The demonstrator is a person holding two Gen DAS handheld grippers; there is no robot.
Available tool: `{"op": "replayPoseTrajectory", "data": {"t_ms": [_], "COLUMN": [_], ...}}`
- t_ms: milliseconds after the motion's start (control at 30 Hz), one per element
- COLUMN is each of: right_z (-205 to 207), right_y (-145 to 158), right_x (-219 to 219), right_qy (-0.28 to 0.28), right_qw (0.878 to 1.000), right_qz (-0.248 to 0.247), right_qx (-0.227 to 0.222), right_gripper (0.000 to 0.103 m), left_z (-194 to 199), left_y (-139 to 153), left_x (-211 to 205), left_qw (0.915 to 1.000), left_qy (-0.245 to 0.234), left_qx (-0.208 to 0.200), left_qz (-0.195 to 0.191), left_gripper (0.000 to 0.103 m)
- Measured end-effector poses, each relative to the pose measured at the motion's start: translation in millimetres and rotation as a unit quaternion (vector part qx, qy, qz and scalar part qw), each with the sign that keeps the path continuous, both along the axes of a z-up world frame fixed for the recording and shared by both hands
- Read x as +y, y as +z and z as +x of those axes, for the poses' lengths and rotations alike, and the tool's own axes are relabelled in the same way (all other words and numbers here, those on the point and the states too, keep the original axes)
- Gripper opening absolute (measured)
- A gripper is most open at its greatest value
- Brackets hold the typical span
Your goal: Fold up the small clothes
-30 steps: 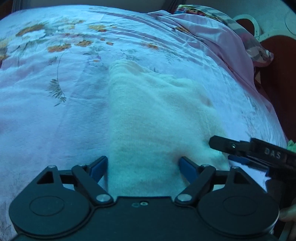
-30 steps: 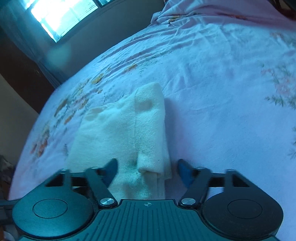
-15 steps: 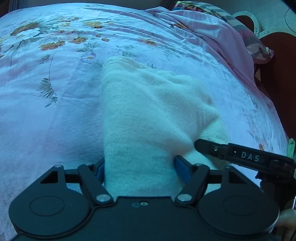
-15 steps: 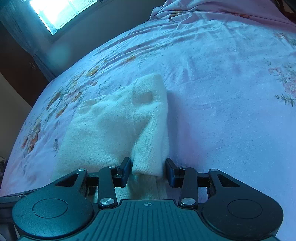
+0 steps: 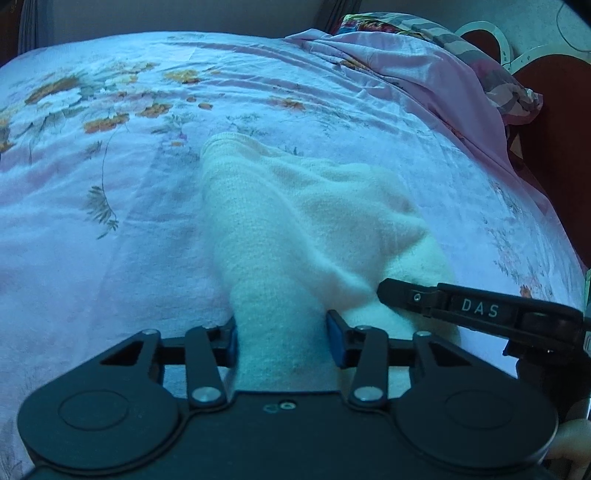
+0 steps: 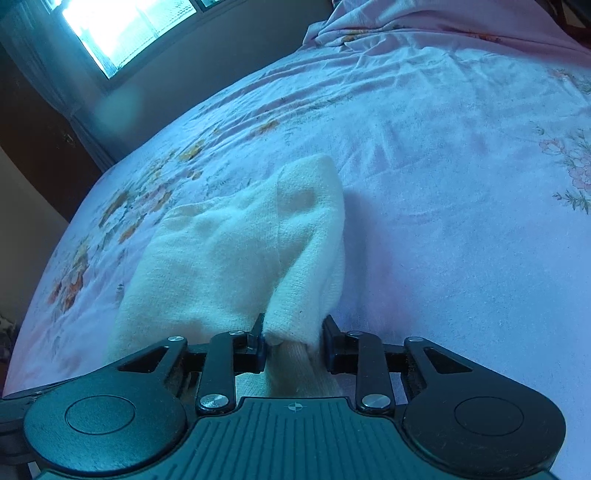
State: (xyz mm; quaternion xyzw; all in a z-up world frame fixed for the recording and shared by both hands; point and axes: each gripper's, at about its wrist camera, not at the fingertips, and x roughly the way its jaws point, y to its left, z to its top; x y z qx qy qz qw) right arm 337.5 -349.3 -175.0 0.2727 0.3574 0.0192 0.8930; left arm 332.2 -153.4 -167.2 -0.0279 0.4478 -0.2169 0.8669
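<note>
A cream knitted garment (image 5: 314, 229) lay on the bed's floral pink sheet (image 5: 110, 258), close to the near edge where the person stood and well away from the rumpled bedding (image 5: 424, 62) heaped toward the far right corner. The left gripper (image 5: 282, 341) had a bunched fold of the garment's near left part between its blue pads (image 5: 334, 343), its jaws closing and already pinching the cloth. The right gripper (image 6: 293, 341) had gathered the near right part in the same way, its jaws closing tight on a narrow gather. The cloth rose in two ridges from the sheet toward the grippers. A window (image 6: 122, 26) glowed beyond the far left corner of the bed.
</note>
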Motion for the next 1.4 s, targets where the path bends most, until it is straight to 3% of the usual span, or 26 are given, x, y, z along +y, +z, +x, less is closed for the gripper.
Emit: {"op": "replayPoseTrajectory", "data": {"t_ms": [167,367,733,1067,1400], "right_z": [-10.5,-14.3,-10.3,13.2,33.4], "right_y": [19.7,54.9,110.4,108.0,88.7], "right_x": [3.6,35.3,128.2,209.8,215.2], "right_qy": [0.001,0.032,0.103,0.147,0.133], "right_qw": [0.999,0.997,0.987,0.981,0.984], "right_qz": [0.023,0.026,0.016,0.003,-0.031], "right_qx": [-0.03,-0.067,-0.121,-0.126,-0.114], "right_gripper": [0.025,0.024,0.024,0.024,0.024], "left_z": [-6.9,-15.6,-30.2,-22.8,2.2], "left_y": [15.2,40.9,92.8,85.9,58.7], "left_x": [6.9,31.3,128.4,202.2,212.8], "left_qw": [0.9999,0.9988,0.9941,0.9888,0.9876], "left_qy": [0.0,0.018,0.072,0.124,0.121], "left_qx": [-0.013,-0.033,-0.071,-0.07,-0.072], "left_qz": [-0.011,-0.031,-0.038,-0.047,-0.069], "left_gripper": [0.032,0.032,0.032,0.032,0.032]}}
